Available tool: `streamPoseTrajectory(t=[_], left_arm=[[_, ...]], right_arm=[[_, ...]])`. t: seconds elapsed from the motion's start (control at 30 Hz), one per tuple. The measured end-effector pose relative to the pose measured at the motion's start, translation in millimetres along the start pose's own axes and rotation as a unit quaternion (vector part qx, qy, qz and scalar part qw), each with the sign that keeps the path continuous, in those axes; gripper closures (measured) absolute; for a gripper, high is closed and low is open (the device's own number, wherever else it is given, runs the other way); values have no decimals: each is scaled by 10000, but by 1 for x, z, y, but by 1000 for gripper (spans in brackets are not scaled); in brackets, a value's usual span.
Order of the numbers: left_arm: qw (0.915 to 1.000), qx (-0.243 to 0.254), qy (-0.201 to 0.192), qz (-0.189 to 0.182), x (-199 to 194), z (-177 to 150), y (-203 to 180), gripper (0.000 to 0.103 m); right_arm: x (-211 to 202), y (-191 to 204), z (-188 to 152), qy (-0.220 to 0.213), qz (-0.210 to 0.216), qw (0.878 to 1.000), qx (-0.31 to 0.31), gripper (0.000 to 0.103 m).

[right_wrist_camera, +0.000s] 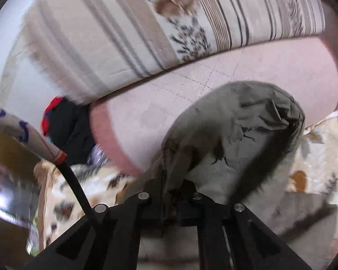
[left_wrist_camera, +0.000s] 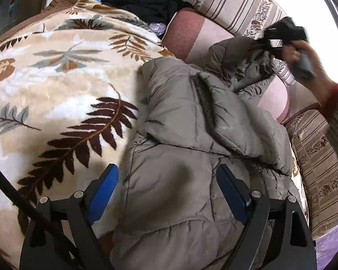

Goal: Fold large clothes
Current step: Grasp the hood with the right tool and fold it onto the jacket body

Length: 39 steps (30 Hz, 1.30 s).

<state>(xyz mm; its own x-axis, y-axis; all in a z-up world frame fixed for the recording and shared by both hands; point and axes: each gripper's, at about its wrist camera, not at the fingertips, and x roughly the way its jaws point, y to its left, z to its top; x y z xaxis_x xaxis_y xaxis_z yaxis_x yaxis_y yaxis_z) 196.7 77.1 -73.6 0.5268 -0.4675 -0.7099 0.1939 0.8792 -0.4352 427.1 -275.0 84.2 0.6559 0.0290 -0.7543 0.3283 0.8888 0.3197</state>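
A grey-brown puffer jacket [left_wrist_camera: 191, 135] lies crumpled on a leaf-patterned blanket [left_wrist_camera: 56, 78]. My left gripper [left_wrist_camera: 167, 191] hangs open just above the jacket's lower body, its blue pads [left_wrist_camera: 103, 193] apart and touching nothing. At the far right a hand carries my right gripper [left_wrist_camera: 279, 38], blurred, at the raised end of the jacket. In the right wrist view the right gripper [right_wrist_camera: 172, 204] is shut on the jacket's edge [right_wrist_camera: 236, 139], which bulges up in front of its jaws.
A striped floral cushion [left_wrist_camera: 241, 6] and a pink bolster [left_wrist_camera: 191, 36] lie along the back. Dark and red clothes [left_wrist_camera: 142, 2] are piled behind the blanket. Another striped cushion [left_wrist_camera: 322, 180] sits at the right edge. A black cable [right_wrist_camera: 76, 189] crosses the right wrist view.
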Motion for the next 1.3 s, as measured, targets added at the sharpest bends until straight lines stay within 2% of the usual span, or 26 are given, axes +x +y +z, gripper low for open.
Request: streamPoseTrajectory(t=[0.2,0.3,0.4,0.43,0.5,0.63,0.77,0.87,0.9,0.93,1.0,1.13,1.23,1.3], left_arm=[[9991,165,-209,319,-14,-2,-1,16],[9985,94,-349,409,-27,-2,4,16],[9976,-5,-457,527,-36,-3,10,16],[9970,-28,-481,602,-37,-4,12,16],[9965,-48,-491,681,-37,-5,15,16],[9952,80,-478,851,-35,-7,13,16],[9937,193,-523,971,-32,-5,11,16],[9933,226,-502,1017,-30,-4,11,16],[9935,233,-484,1003,-29,-4,11,16],[9937,249,-473,989,-29,-4,10,16],[9934,256,-478,1008,-30,-4,9,16],[9935,250,-498,990,-31,-5,8,16],[9935,255,-493,995,-30,-5,7,16],[9937,263,-478,978,-29,-6,5,16]], right_arm=[[-125,16,-94,-5,285,9951,-951,96],[-176,8,-167,68,404,9909,-1282,96],[-185,-4,-232,295,514,9897,-1304,96],[-173,-8,-253,464,502,9896,-1268,96],[-140,-19,-273,769,399,9900,-1115,96],[-38,-37,-280,1199,-126,9908,-614,96],[-2,-36,-278,1298,-349,9885,-696,95],[-20,-38,-274,1146,-160,9916,-575,90],[-30,-39,-274,1104,-104,9919,-625,78],[-43,-40,-275,1072,-69,9915,-736,57],[-69,-44,-278,927,-8,9924,-805,29],[-112,-47,-276,784,173,9923,-943,28],[-137,-43,-253,107,-139,9930,-1165,28],[-136,-36,-226,-298,-465,9911,-1207,28]])
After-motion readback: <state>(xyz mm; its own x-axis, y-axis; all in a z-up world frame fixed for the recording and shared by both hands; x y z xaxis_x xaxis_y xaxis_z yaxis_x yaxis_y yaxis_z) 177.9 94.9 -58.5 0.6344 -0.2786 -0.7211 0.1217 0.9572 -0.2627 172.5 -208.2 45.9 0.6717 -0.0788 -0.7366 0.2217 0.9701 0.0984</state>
